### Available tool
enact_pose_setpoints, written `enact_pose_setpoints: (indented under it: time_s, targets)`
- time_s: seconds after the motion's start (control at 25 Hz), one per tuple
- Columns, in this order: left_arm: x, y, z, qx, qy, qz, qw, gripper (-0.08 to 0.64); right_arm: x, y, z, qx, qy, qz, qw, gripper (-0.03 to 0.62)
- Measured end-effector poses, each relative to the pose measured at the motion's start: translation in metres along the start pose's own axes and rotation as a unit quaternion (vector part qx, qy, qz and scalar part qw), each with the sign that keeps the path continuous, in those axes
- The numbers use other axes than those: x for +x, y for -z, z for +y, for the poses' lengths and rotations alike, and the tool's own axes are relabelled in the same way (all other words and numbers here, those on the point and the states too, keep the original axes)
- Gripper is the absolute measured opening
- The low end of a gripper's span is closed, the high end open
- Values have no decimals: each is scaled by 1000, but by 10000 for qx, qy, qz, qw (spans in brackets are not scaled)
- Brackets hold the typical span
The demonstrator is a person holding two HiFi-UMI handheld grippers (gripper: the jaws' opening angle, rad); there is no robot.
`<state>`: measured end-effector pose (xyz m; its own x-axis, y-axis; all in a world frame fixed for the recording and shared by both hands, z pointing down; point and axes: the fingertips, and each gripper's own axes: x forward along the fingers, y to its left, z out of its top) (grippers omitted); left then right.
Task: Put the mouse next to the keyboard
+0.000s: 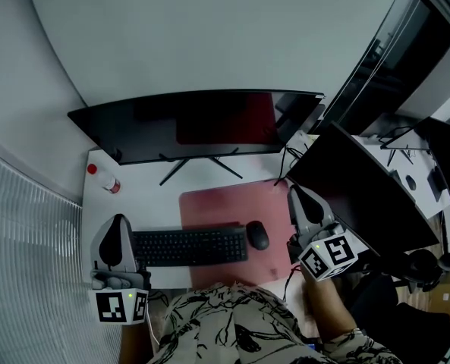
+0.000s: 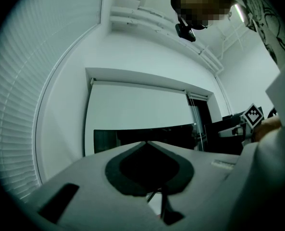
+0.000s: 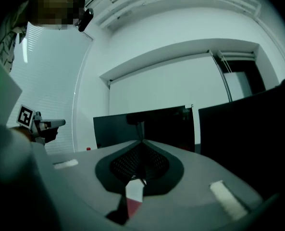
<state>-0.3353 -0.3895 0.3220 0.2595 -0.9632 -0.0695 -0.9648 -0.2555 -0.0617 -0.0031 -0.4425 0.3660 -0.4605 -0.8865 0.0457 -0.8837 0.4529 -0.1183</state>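
— Where do we see the mouse (image 1: 257,235)?

— We find it on the red pad (image 1: 221,203), just beside the right end of the keyboard (image 1: 190,247), with a thin gap between them. The keyboard lies partly on the white desk (image 1: 133,203), and its right end overlaps the pad.

— And what do we have around them?

— Behind the keyboard we see the curved monitor (image 1: 194,126), with its stand legs (image 1: 202,168) spread on the desk near the pad's rear edge. At the right a second monitor (image 1: 361,192) stands at an angle, and its dark back rises close to the pad's right side. A small bottle (image 1: 103,177) with a red cap lies at the desk's left rear, well apart from the keyboard.

— Our grippers?

— The left gripper (image 1: 117,226) sits at the keyboard's left end, its jaws closed together with nothing between them. The right gripper (image 1: 295,190) hangs over the pad's right edge, between the mouse and the second monitor, and its jaws are likewise pressed together and empty. Neither touches the mouse.

— What do we count?

— We count two monitors, two grippers, one keyboard, one mouse, one pad and one bottle.
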Motion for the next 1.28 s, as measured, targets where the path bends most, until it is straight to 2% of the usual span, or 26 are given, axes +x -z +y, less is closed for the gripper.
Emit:
enact_pose_setpoints:
  time_s: [0.16,0.4,0.6,0.88,1.28]
  targets:
    - [-2,-5,9,61,-108,-65,9999,-2,-11,-26,-5,-213,114,-341,9991,5]
    - [-9,-11,27,91,-332,-109,9993,-2,-31,-45,-18,-436,341,-566,9969,5]
    - [-12,-8,37,161,-468,-63,9988,-2,-43,-46,-38,-424,587,-616,9955,5]
    - [-15,-9,46,253,-597,-19,9979,-2,-55,-42,-40,-407,612,-664,9951,5]
    - [-14,-1,43,249,-574,52,9980,-2,-54,-25,-45,-530,679,-591,9945,5]
